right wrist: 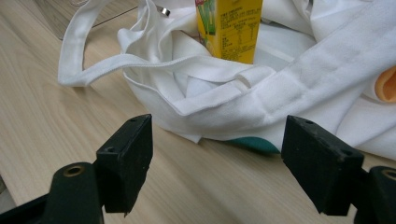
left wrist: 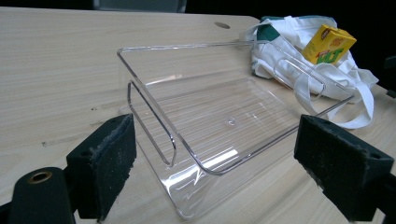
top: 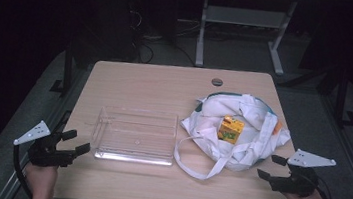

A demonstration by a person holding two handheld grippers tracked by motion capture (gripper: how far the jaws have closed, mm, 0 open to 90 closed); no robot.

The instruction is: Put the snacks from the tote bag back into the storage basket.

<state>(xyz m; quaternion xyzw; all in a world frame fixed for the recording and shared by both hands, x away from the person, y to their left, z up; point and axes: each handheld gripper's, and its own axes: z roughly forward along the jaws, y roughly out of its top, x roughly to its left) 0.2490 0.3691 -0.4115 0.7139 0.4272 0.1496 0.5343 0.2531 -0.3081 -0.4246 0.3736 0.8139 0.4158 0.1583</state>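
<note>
A clear plastic tray (top: 136,134) (left wrist: 219,116) lies empty on the light wooden table (top: 166,85). To its right sprawls a white cloth bag (top: 241,132) (right wrist: 261,93) (left wrist: 299,51) with a yellow drink carton (top: 230,129) (right wrist: 231,28) (left wrist: 329,44) standing in its opening. My left gripper (top: 76,141) (left wrist: 212,172) rests at the table's left front, open, pointing at the tray's near corner. At the right front edge, my right gripper (top: 271,167) (right wrist: 217,163) is open too, its jaws just short of the bag's hem with nothing between them.
An orange patch (right wrist: 385,84) (top: 278,126) shows on the bag's right side. The bag's long straps (top: 198,157) loop onto the table between tray and bag. A round cable hole (top: 217,81) sits near the far edge. Desk legs (top: 202,32) stand on the floor behind.
</note>
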